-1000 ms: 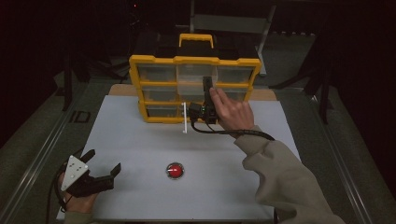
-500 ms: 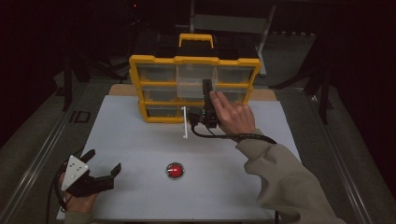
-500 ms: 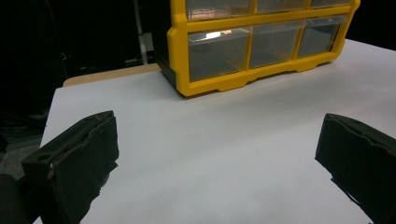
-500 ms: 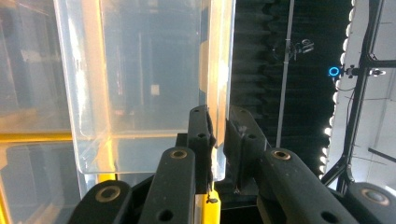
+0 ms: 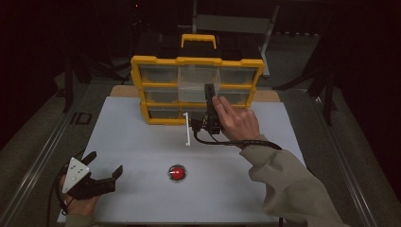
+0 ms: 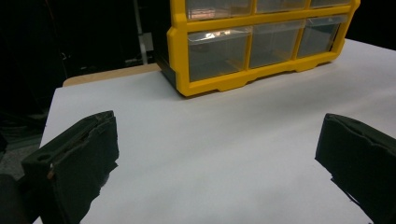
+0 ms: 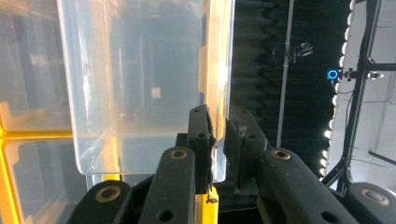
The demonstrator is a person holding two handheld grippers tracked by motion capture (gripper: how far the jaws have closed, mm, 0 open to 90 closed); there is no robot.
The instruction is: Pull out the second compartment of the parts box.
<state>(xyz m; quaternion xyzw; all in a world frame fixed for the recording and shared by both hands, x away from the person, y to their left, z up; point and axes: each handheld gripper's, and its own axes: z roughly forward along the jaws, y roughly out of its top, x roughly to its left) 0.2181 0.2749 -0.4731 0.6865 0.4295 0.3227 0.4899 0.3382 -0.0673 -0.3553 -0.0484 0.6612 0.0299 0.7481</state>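
Note:
A yellow organizer (image 5: 156, 60) with clear drawers stands at the back of the white sheet. Its top middle drawer (image 5: 198, 78) sticks out toward me. My right gripper (image 5: 209, 92) points up at that drawer. In the right gripper view the right gripper (image 7: 217, 116) is shut on the front wall of the clear drawer (image 7: 140, 84). At the near left corner my left gripper (image 5: 105, 162) rests open with nothing between its fingers. The left gripper view shows the left gripper (image 6: 219, 168) spread wide, facing the organizer (image 6: 219, 84).
A small red round object (image 5: 177, 172) lies on the white sheet (image 5: 137, 142) near the front middle. A thin white stick (image 5: 187, 128) lies in front of the organizer. Metal rails run along both table sides, and the surroundings are dark.
The right hand has eased slightly toward the person, still gripping the drawer. The left gripper has not moved.

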